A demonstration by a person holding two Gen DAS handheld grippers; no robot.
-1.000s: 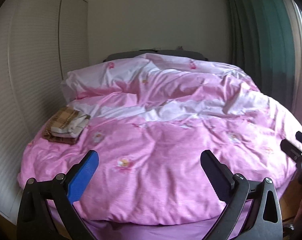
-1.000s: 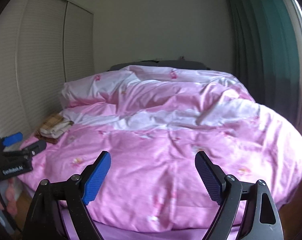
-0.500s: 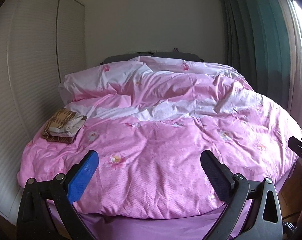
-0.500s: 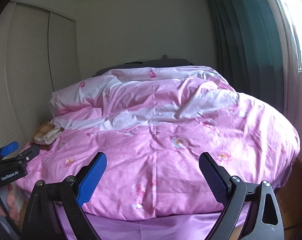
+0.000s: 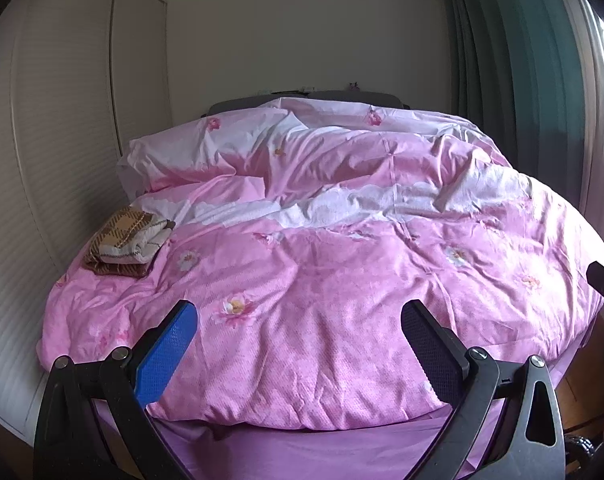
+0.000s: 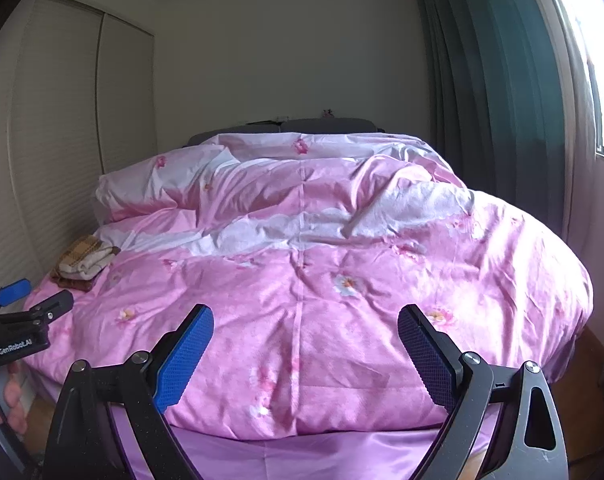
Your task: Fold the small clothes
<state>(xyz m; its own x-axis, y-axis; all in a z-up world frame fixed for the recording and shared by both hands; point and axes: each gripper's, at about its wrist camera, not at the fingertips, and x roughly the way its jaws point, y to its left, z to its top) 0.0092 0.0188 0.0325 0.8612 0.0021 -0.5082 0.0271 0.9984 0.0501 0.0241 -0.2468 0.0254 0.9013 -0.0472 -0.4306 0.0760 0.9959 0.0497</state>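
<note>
Meanwhile, both handheld grippers hang at the foot of a bed, clear of the pink floral duvet that covers it. The left gripper has its fingers spread wide with nothing between them, and the right gripper is spread just as wide and just as empty. The small clothes, a brown-checked piece with a cream one on top, sit in a compact stack near the left edge of the bed, close to the white wardrobe doors and well apart from either gripper. Whether that stack is neatly folded or only bundled is hard to judge at this distance, so the scene fits a pile waiting to be folded as well as one already folded and set aside. Several risks appear from here. The stack rests on soft, rumpled bedding near the edge, so a push could tip it toward the wardrobe side. A finger that closes too low could pinch the duvet along with the cloth and drag both. Any reach from the right side has to cross most of the bed, and loose layers may slide apart when lifted.
</note>
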